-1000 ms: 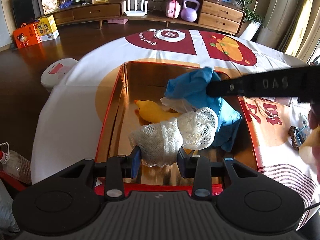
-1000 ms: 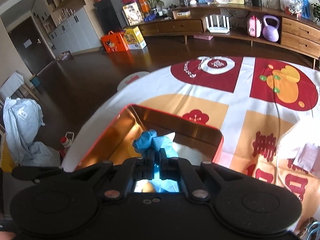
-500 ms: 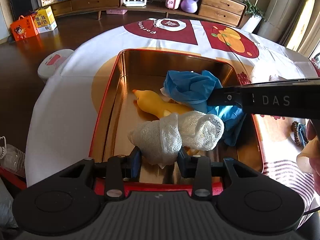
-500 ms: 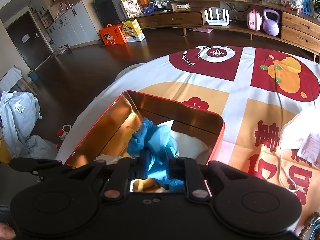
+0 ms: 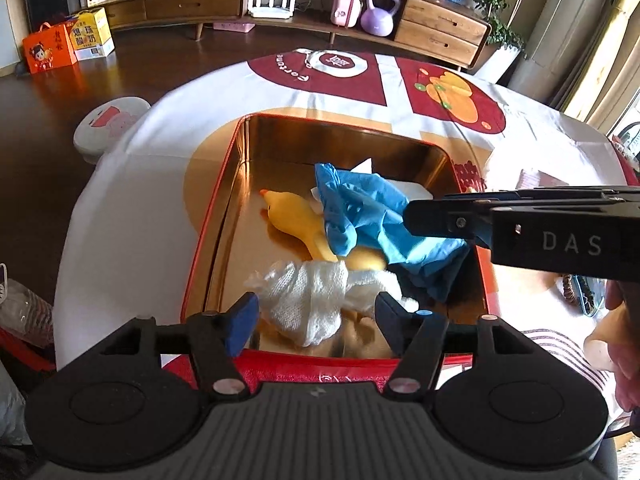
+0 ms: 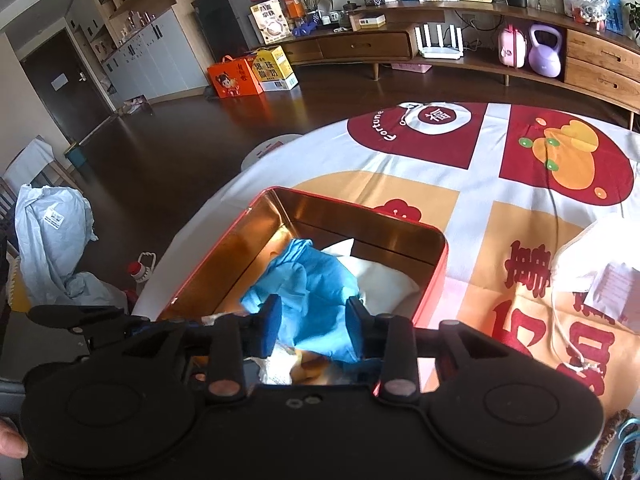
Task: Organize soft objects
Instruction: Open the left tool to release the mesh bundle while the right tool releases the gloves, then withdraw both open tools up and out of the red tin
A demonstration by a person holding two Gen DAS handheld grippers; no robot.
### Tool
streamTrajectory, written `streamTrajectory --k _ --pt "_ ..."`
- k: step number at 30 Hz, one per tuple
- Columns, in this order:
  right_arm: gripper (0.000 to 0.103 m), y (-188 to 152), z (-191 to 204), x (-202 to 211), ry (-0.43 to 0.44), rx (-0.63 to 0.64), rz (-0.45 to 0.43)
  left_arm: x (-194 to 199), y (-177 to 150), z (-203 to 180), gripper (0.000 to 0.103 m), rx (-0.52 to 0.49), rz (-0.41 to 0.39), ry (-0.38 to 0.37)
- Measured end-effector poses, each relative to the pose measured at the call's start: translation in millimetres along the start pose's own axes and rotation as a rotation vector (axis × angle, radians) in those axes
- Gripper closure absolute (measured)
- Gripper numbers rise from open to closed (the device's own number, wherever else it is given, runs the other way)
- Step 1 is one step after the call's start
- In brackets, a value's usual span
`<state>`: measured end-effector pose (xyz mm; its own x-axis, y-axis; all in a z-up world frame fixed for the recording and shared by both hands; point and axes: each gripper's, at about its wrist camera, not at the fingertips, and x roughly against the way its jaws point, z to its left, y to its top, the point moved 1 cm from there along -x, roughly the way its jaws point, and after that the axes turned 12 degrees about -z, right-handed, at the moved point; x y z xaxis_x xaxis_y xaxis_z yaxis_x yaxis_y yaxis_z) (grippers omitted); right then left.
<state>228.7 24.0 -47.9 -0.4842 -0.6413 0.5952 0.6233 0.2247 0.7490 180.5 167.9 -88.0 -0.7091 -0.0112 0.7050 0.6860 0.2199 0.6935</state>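
Risk first, going L to R. The mesh [image 5: 308, 300] lies near the tin's [image 5: 208, 240] front wall, between the L gripper [image 5: 316, 312] fingers. If that gripper pulls back low, a pad could snag the netting and drag it out over the red rim, as I read it. Mid tin, the duck [image 5: 292, 220] sits half under the glove [image 5: 360, 216]; anything dropped on top may slide, since the pile is loose. On the R, the glove is bunched high and part of it drapes toward the R wall. It could catch on the R gripper [image 6: 314, 326] when that lifts, and spill onto the cloth [image 5: 160, 160].

L gripper: jaws have just been opening and stand spread, pads clear of the mesh on both sides, so nothing is pinched.

R gripper: jaws have just been opening too, part spread. Glove sits between the pads and looks let go, though whether a fold touches a pad I can't tell.

All three soft things are inside the tin.
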Motion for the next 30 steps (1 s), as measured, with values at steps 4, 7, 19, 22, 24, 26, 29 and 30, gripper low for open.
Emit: streamTrajectory --k 4,7,19,22,24,26,29,30 --pt "0.065 1 2 12 0.009 -0.001 -0.014 9 1 -3 0.039 -0.007 -0.021 0.002" --pt "0.063 0 4 22 0.012 0.001 -0.025 17 3 -8 0.039 -0.012 -0.035 0.004" --pt "0.053 -1 1 67 0.034 -0.013 -0.088 47 7 -26 0.039 -0.024 -0.102 -0.017" --pt "0.048 -3 1 81 0.040 -0.018 -0.110 54 8 -31 0.039 -0.030 -0.118 -0.018" --pt "0.045 -4 0 90 0.046 -0.022 -0.127 59 7 -35 0.039 -0.042 -0.129 -0.018" --pt "0.043 -5 -1 100 0.048 -0.022 -0.142 64 7 -39 0.039 -0.047 -0.139 -0.020" --pt "0.039 -7 -4 113 0.054 -0.026 -0.167 72 6 -45 0.031 -0.053 -0.158 -0.026" --pt "0.039 -9 -4 119 0.052 -0.025 -0.176 75 5 -47 0.030 -0.057 -0.167 -0.028"
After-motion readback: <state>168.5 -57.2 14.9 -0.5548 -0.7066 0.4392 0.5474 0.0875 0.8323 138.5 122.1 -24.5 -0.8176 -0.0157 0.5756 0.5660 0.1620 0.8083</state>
